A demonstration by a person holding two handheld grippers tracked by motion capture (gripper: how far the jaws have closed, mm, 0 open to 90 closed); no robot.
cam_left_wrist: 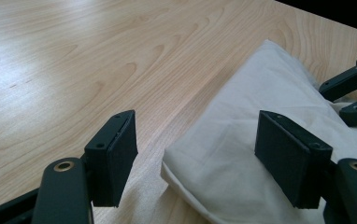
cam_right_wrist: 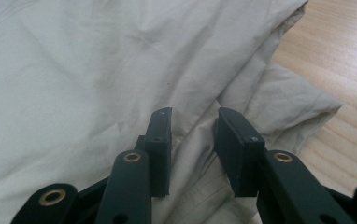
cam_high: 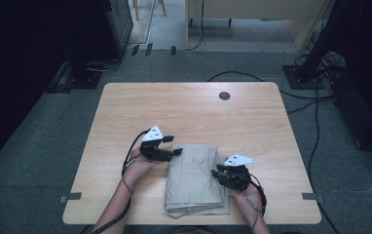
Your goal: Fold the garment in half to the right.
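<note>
Left claw point(cam_left_wrist: 195, 158) is hovering spread wide at the folded beige cloth's point(cam_high: 192, 178) corner; right claw point(cam_right_wrist: 193, 149) is sitting narrowly parted over a fold, pinching nothing, on the table point(cam_high: 198, 112).

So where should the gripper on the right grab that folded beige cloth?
Probably the folded cloth is best pinched at its layered right edge, coming in from the right, low over the table. The loose layers stick out there, and the right gripper already points at them.
</note>
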